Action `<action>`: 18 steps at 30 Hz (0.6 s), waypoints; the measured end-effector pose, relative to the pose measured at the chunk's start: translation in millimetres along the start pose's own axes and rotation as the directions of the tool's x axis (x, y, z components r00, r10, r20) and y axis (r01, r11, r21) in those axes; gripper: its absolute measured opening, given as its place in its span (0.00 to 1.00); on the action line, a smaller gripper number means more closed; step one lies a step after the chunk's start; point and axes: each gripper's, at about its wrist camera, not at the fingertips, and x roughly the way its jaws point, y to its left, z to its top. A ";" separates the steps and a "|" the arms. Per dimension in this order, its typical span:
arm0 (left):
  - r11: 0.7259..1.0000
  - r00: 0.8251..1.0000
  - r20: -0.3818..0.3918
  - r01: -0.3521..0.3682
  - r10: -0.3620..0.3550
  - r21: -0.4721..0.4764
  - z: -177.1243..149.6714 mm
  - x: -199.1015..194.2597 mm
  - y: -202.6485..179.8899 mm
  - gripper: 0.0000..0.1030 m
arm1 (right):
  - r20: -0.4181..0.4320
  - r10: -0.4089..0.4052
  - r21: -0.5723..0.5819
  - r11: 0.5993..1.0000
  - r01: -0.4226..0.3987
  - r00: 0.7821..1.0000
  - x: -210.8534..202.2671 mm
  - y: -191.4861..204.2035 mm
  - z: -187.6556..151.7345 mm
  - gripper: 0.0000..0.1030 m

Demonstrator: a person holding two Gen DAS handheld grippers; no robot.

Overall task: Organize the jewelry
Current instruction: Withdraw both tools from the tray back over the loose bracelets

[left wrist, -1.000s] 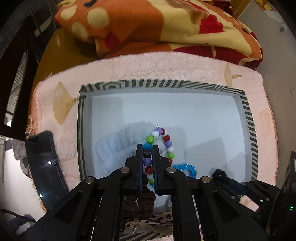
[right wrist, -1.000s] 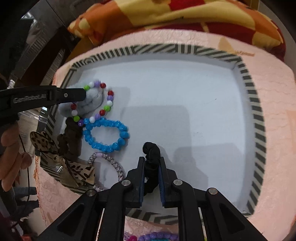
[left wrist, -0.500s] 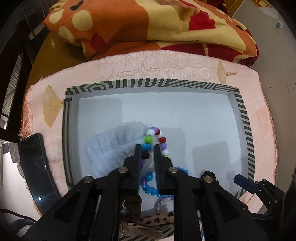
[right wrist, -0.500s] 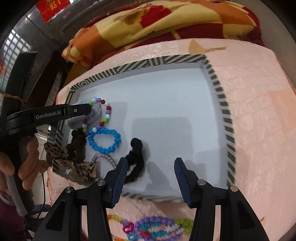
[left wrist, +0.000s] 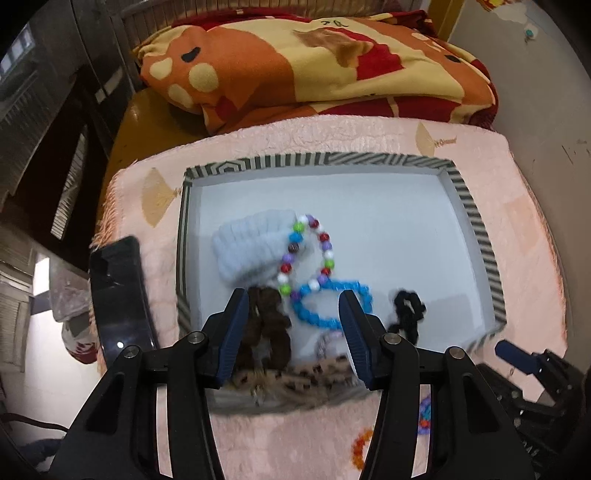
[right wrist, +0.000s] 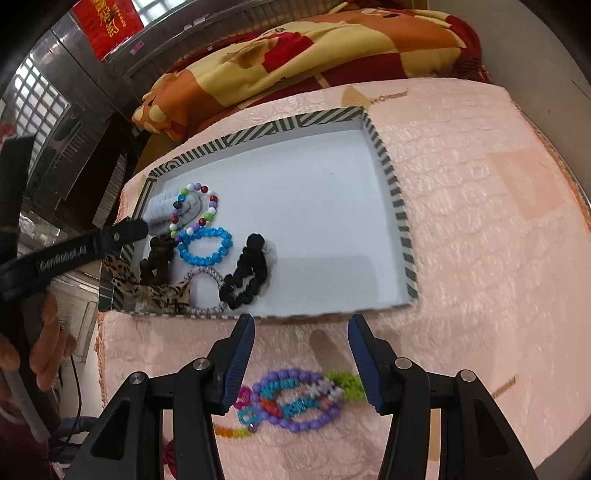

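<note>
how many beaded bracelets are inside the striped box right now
2. The multicolored bead bracelet lies partly on the pale fluffy scrunchie near the box's left end; the blue bead bracelet lies just in front of it. More beaded pieces lie outside on the pink blanket.

A home bedroom: patterned blanket [left wrist: 314, 66] beside plush pink mat [right wrist: 480, 221].

A pink plush cover [right wrist: 480, 206] spreads over the work surface, and a folded blanket [left wrist: 314, 66] patterned in orange, cream and red lies heaped behind it. To the left stand dark wooden furniture [left wrist: 44, 122] and a barred window [right wrist: 33, 96] letting in daylight, with a red banner [right wrist: 107, 22] above; a pale wall [left wrist: 546, 92] rises on the right.
</note>
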 end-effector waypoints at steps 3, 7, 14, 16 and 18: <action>1.000 1.000 0.005 -0.023 0.023 0.015 -15.3 -4.0 -12.2 0.49 | 0.004 -0.008 0.000 1.000 0.008 1.000 -4.6 -1.1 -5.4 0.49; 0.998 0.999 0.004 -0.047 0.047 0.043 -32.9 -5.8 -23.5 0.49 | 0.005 -0.023 -0.011 1.000 0.023 1.000 -10.6 -2.6 -14.3 0.55; 0.998 0.999 -0.015 -0.052 0.052 0.040 -62.4 -10.4 -33.6 0.49 | 0.005 -0.052 -0.031 0.998 0.052 0.999 -16.7 -8.6 -27.0 0.57; 0.998 0.998 -0.020 -0.052 0.053 0.033 -70.6 -11.8 -36.1 0.49 | 0.006 -0.052 -0.036 0.998 0.053 0.999 -19.6 -9.9 -30.5 0.57; 0.998 0.998 -0.017 -0.058 0.058 0.030 -78.7 -14.8 -38.8 0.49 | 0.007 -0.055 -0.045 0.997 0.055 0.998 -22.7 -10.1 -33.5 0.57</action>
